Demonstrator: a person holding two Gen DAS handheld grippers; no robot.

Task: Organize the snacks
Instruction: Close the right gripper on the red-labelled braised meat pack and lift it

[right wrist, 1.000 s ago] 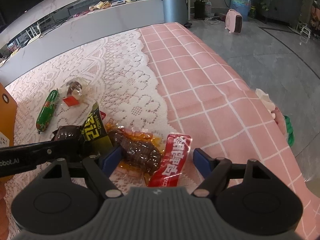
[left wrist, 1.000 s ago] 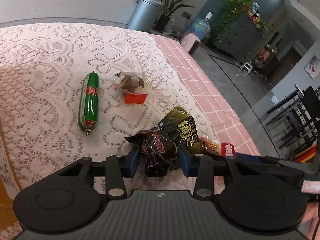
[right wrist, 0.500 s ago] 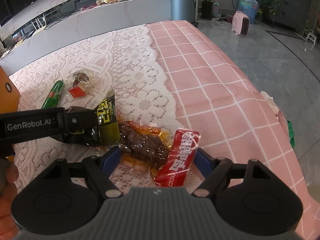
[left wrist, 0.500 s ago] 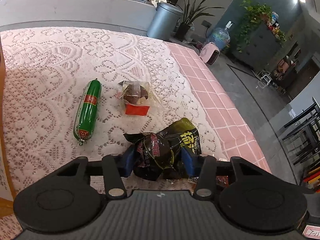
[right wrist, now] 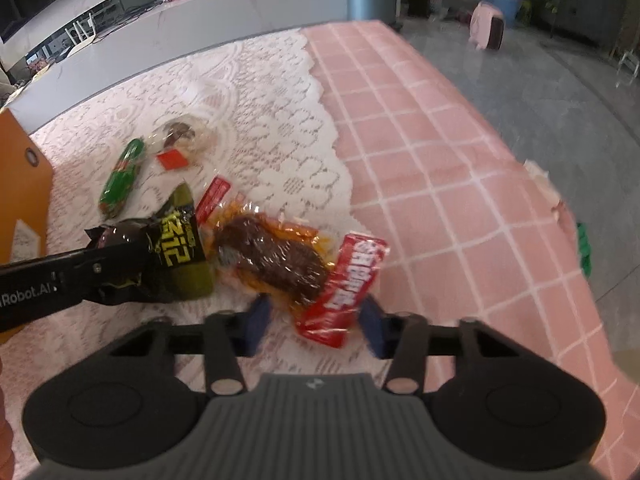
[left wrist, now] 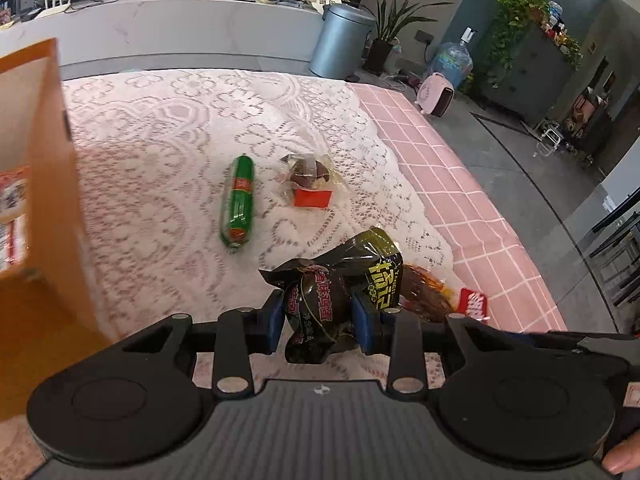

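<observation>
While my left claw has just been closing, clamped on the dark snack bag at lower centre, my right claw has just been closing around the red packet, contact unclear, green sausage mid-frame on the desk.

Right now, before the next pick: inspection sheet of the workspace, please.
Surface: white lace cloth over pink checked tablecloth.
Job's things: green sausage stick, clear-wrapped brown snack with red label, clear packet of brown meat, flat red packet; orange cardboard box at the left edge.
Clutter: nothing seen.
Grippers: left tool shut on dark foil snack packet, jaws just closed further; right tool has just been closing around the flat red packet, a gap shows beside one pad.
Cables: loose cords on the floor by the pink heater.
Surroundings: grey bin, potted plant.
</observation>
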